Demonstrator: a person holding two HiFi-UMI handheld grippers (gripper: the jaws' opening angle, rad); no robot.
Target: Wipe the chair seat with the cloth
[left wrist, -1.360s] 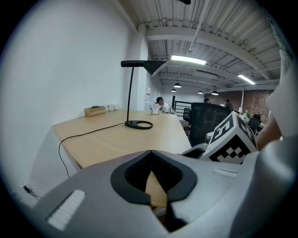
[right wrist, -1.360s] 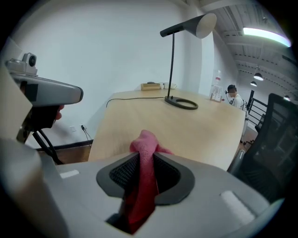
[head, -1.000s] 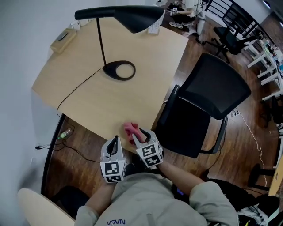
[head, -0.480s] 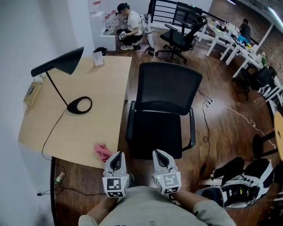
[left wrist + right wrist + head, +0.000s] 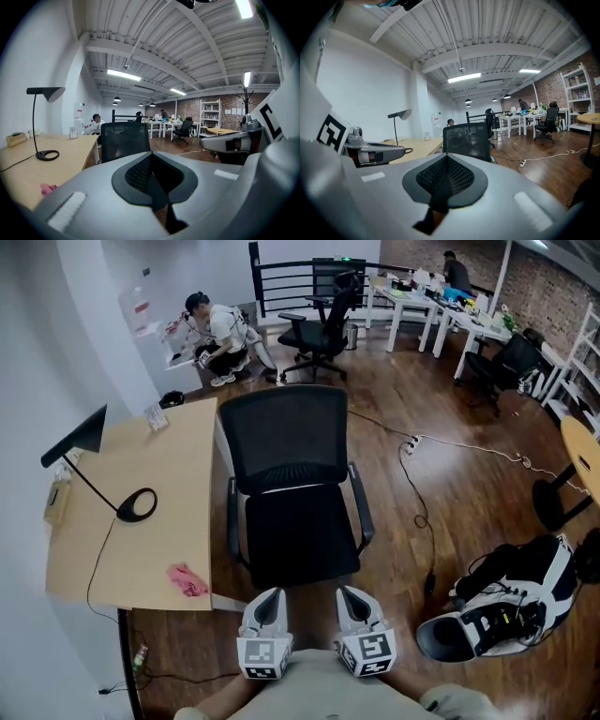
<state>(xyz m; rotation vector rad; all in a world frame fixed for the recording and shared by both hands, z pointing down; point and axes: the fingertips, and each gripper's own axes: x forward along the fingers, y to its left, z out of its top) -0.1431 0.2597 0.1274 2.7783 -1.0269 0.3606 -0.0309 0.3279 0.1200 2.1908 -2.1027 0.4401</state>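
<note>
Head view: pink cloth [image 5: 188, 580] crumpled on tabletop [image 5: 131, 549], close to near edge, toward corner beside chair. Chair seat [image 5: 300, 538] bare, cloth not on it. Left gripper [image 5: 269, 596] and right gripper [image 5: 350, 594] side by side in front of seat, both well apart from cloth.

Left gripper view: jaws together, nothing between. Cloth low at left on tabletop.

Right gripper view: jaws together, empty. Chair ahead.

Cloth likely light, soft, limp; will bunch and drape. Best pinch on raised fold atop heap.
</note>
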